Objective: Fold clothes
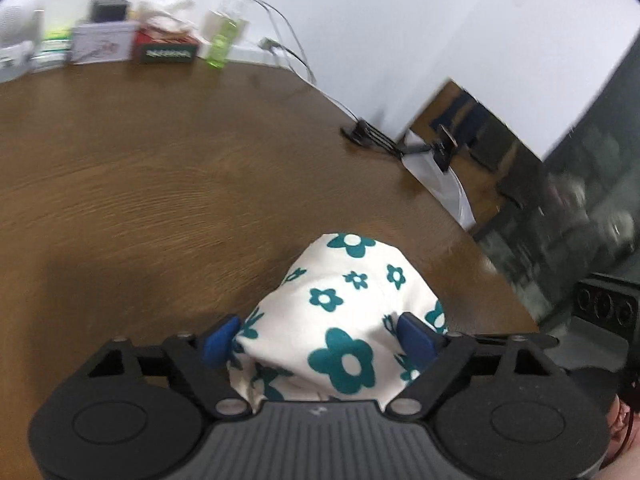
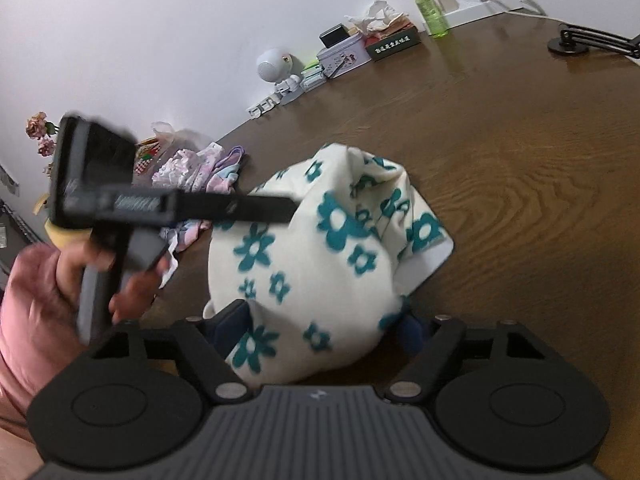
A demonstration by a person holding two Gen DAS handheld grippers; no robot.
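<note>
Left gripper [image 1: 320, 342]: nearest our left wrist camera, its blue fingers [image 1: 416, 338] stand wide on either side of a bunch of the flowered garment [image 1: 340, 312]; we cannot tell whether the pads press on the cloth.
Right gripper [image 2: 324, 330]: also spread wide, with the same cloth bulging between its fingers; grip or mere straddle, we cannot tell.
Garment's place: heaped on the brown table [image 1: 140, 168], near the edge closest to us, one hemmed corner lying flat toward the table's middle.
Left hand [image 2: 80, 280]: seen in the right wrist view, wrapped round the left gripper's handle; pink sleeve [image 2: 20, 320] behind it.
Done so far: we judge nothing folded; the piece is rumpled, no crease visible.
Left to do: spread it flat, fold it; a pastel clothes pile [image 2: 200, 172] waits beyond.
</note>
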